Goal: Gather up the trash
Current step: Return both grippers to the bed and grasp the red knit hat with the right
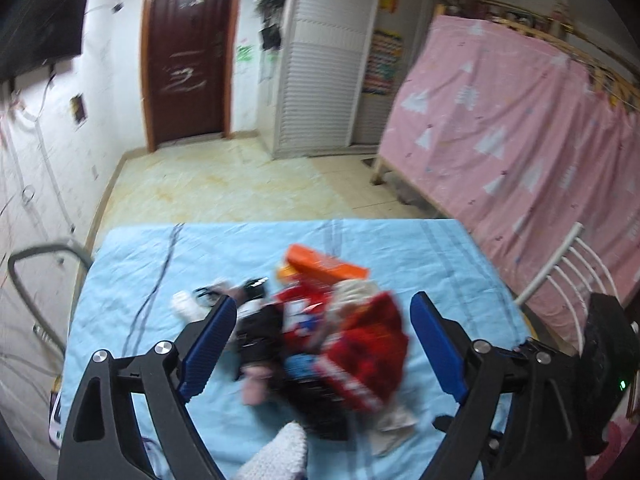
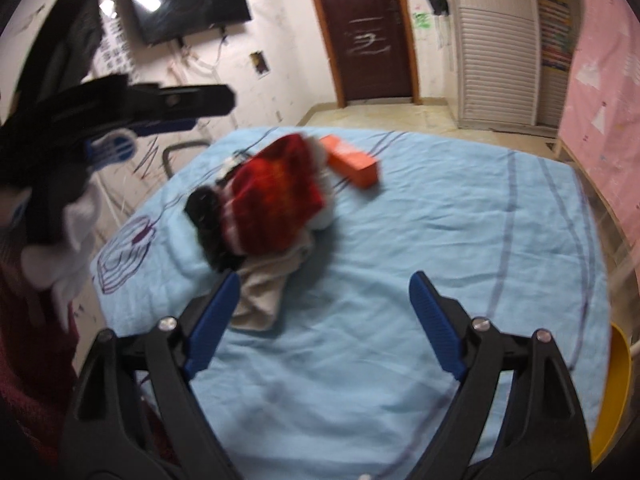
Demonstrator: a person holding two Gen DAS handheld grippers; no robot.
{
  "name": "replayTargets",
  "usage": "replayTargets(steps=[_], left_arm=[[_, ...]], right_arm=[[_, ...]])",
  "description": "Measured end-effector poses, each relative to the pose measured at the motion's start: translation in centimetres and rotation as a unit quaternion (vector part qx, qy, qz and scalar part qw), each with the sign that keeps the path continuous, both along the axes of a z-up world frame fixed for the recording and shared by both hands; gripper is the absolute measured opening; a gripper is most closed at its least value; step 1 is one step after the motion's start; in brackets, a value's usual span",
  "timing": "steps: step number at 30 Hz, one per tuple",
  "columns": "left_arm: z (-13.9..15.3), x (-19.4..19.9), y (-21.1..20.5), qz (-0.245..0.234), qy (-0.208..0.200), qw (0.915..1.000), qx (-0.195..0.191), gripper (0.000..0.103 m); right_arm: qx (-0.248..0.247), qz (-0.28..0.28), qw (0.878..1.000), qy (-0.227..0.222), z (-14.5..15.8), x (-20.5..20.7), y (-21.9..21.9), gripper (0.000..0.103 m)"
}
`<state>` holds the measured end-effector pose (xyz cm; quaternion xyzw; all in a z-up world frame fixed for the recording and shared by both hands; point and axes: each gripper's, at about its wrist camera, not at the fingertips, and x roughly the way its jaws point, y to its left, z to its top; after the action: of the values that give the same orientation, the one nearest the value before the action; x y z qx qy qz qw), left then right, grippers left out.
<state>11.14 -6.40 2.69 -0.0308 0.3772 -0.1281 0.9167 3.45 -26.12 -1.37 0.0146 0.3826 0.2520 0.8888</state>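
A heap of trash lies on a table with a light blue cloth (image 1: 420, 248). It holds a red crumpled wrapper (image 1: 368, 344), an orange box (image 1: 324, 266), black packaging (image 1: 260, 332) and a beige paper (image 2: 264, 284). My left gripper (image 1: 322, 344) is open and hovers over the heap, its jaws either side of it. My right gripper (image 2: 324, 324) is open and empty above bare cloth (image 2: 400, 240), just right of the beige paper. The red wrapper (image 2: 272, 200) and orange box (image 2: 352, 160) lie ahead of it. The left gripper (image 2: 120, 120) shows at far left in the right wrist view.
A pink-curtained bed frame (image 1: 520, 128) stands to the right, with a white metal chair back (image 1: 560, 272) beside the table. A brown door (image 1: 188, 52) and white louvred wardrobe (image 1: 324, 64) are at the far wall. A yellow object (image 2: 616, 392) sits at the table's right edge.
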Motion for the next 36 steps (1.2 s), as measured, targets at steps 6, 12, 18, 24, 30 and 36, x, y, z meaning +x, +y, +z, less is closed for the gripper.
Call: replayTargets(steps=[6, 12, 18, 24, 30, 36], left_arm=[[-2.4, 1.5, 3.4, 0.030, 0.048, 0.9981, -0.026, 0.080], [-5.1, 3.0, 4.5, 0.031, 0.088, 0.9944, -0.050, 0.080], [-7.4, 4.7, 4.7, 0.029, 0.132, 0.9874, -0.082, 0.079], [-9.2, 5.6, 5.2, 0.051, 0.156, 0.9821, -0.093, 0.054], [-8.9, 4.8, 4.1, 0.040, 0.152, 0.9852, -0.069, 0.052], [-8.6, 4.0, 2.4, 0.035, 0.134, 0.9892, -0.047, 0.036]], right_arm=[[-0.016, 0.039, 0.999, 0.021, -0.7, 0.8, 3.5, 0.089], [-0.061, 0.056, 0.996, 0.029, -1.1, 1.6, 5.6, 0.089], [-0.117, 0.076, 0.990, 0.034, -1.9, 2.4, 7.6, 0.061], [-0.127, 0.071, 0.989, 0.029, -1.9, 3.2, 7.5, 0.041], [-0.155, 0.075, 0.985, 0.012, -1.9, 2.2, 7.4, 0.026], [-0.149, 0.064, 0.987, 0.003, -1.3, 0.7, 6.0, 0.012]])
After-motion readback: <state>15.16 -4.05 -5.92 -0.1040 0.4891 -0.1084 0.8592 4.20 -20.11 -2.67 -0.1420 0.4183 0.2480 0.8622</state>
